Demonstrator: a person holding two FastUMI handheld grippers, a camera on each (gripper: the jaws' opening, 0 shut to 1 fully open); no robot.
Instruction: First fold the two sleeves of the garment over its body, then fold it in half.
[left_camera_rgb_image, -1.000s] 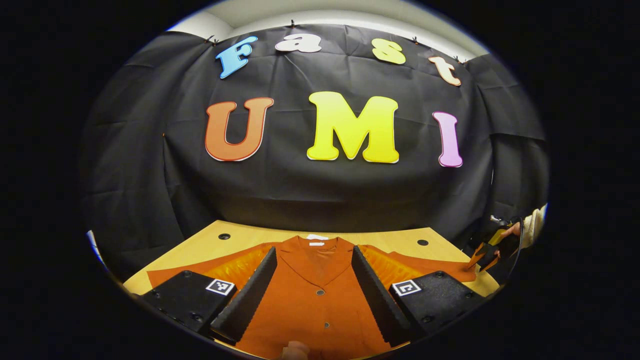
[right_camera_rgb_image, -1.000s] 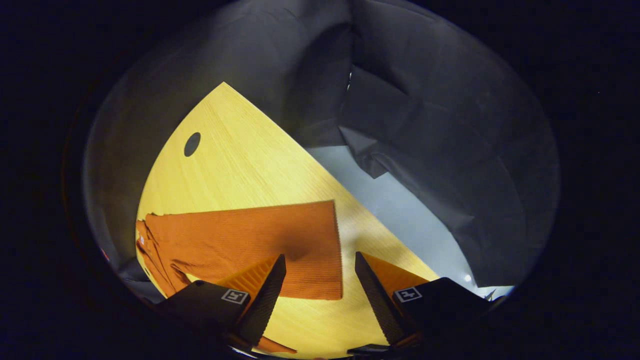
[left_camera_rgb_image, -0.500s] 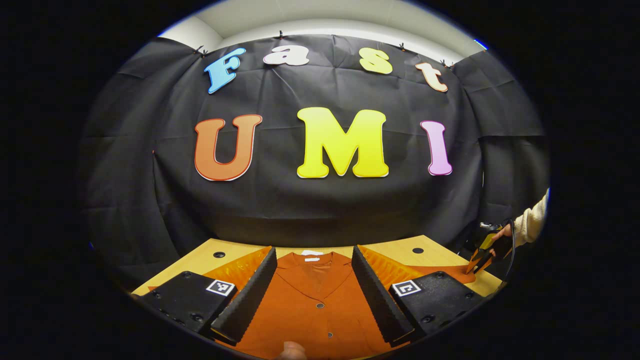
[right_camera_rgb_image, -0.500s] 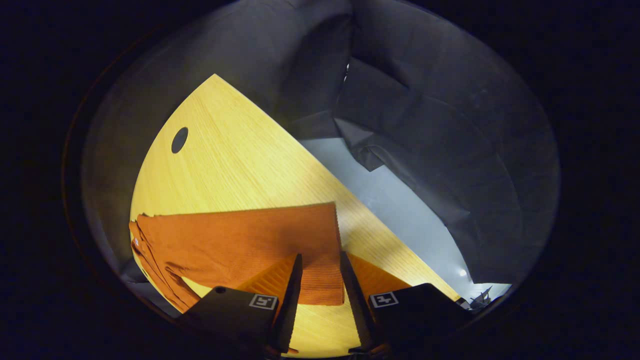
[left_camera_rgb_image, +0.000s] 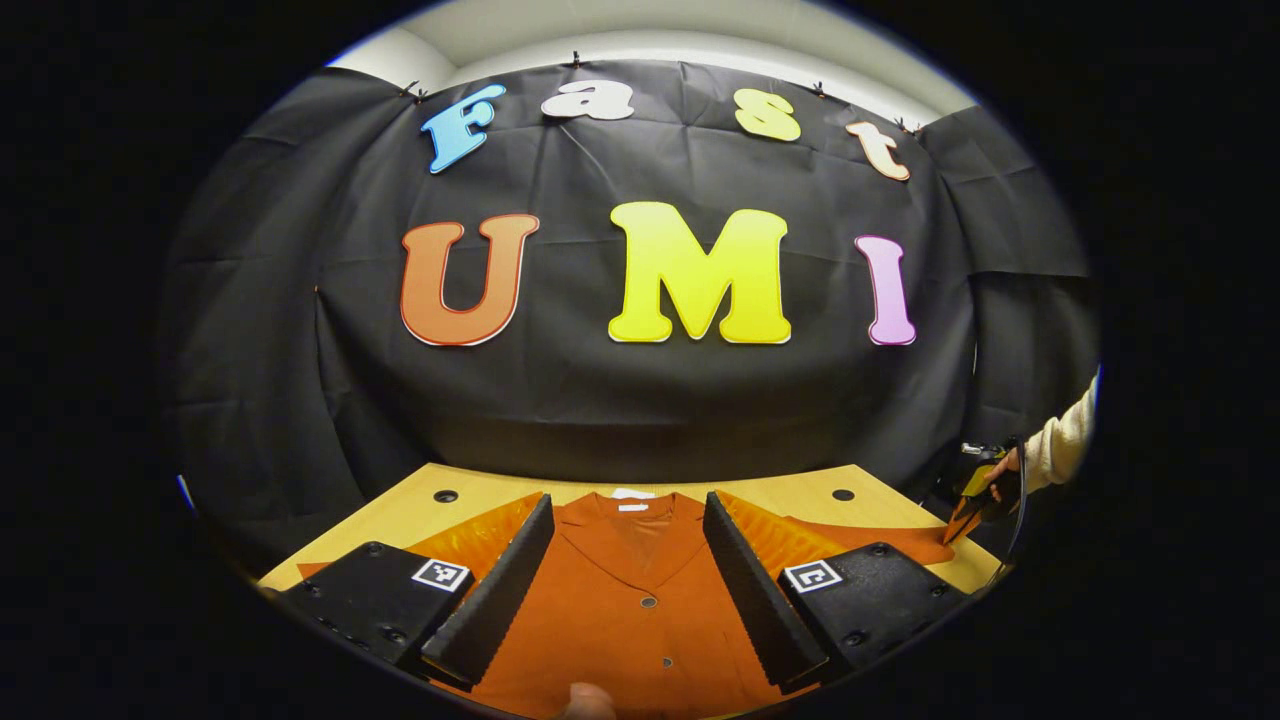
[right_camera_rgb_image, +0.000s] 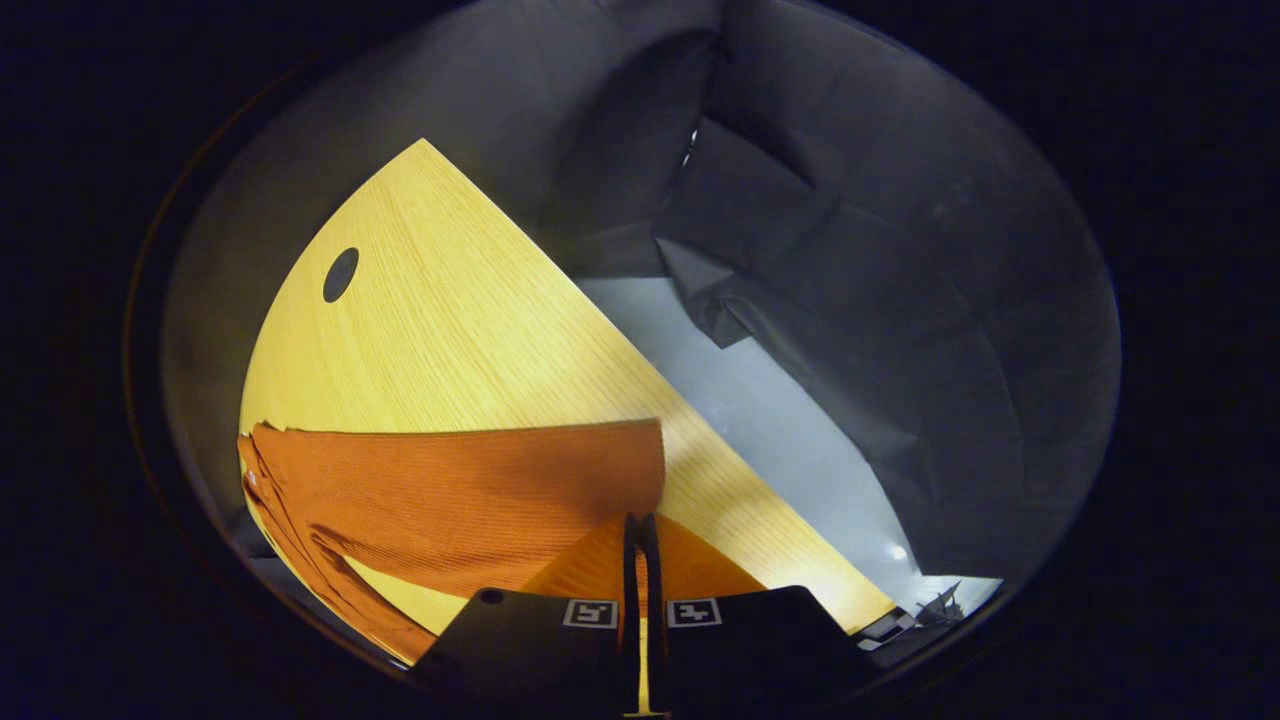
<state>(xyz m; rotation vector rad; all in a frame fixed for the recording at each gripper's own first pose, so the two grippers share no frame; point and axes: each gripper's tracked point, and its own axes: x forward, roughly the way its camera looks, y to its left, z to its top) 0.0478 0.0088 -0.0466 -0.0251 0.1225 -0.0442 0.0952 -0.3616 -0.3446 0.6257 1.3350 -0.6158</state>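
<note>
The garment (left_camera_rgb_image: 610, 610), a rust button-front top, lies spread flat on the worktop (right_camera_rgb_image: 450, 320). The right gripper (right_camera_rgb_image: 640, 530), at 5 o'clock in its own view, has its fingers pinched together on the sleeve (right_camera_rgb_image: 470, 490) cuff, apparently to fold it inward. The left gripper (left_camera_rgb_image: 625, 570) hovers spread open over the body, at 6 o'clock.

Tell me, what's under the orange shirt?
The orange shirt lies flat on a wooden table, which shows around it. In the right gripper view the sleeve rests on that wood too. Anything beneath the cloth is covered.
</note>
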